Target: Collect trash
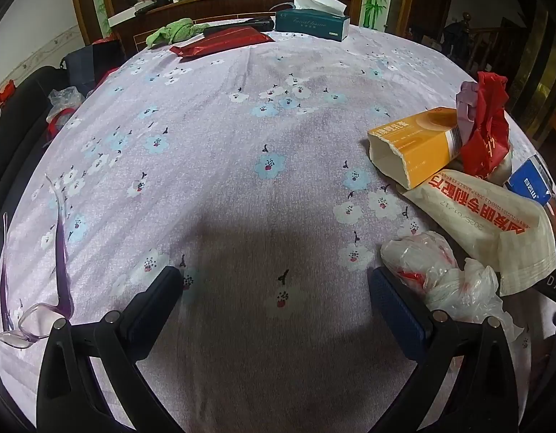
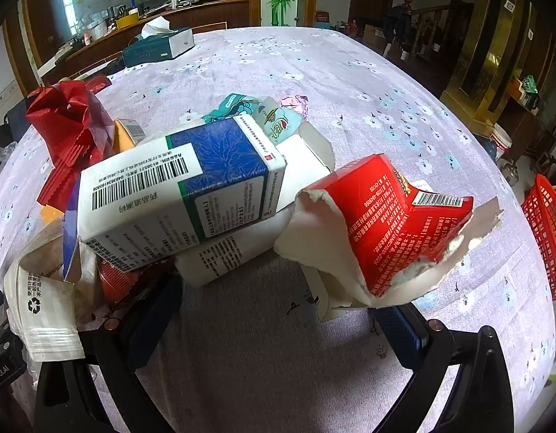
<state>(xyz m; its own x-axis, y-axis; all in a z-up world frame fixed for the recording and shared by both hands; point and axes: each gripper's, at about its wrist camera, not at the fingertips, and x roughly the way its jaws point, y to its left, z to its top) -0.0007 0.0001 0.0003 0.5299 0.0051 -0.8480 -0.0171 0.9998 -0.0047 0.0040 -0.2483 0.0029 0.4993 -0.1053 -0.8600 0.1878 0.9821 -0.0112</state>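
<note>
Both grippers hover over a round table in a flowered cloth, jaws spread wide and holding nothing. The right gripper faces the litter heap: nearest, a torn red carton lies just ahead of its right finger, its ragged open end turned toward the camera; beside it a white-and-blue medicine box rests tilted across a second white box. All look empty, light and easily crushed, so a flat side wall would likely grip better than a torn flap. The left gripper has a crumpled clear plastic bag touching its right finger, soft and probably slippery; beyond it lie a paper pouch and an open orange carton. A red basket stands past the table's edge; a tissue box sits at the far side.
</note>
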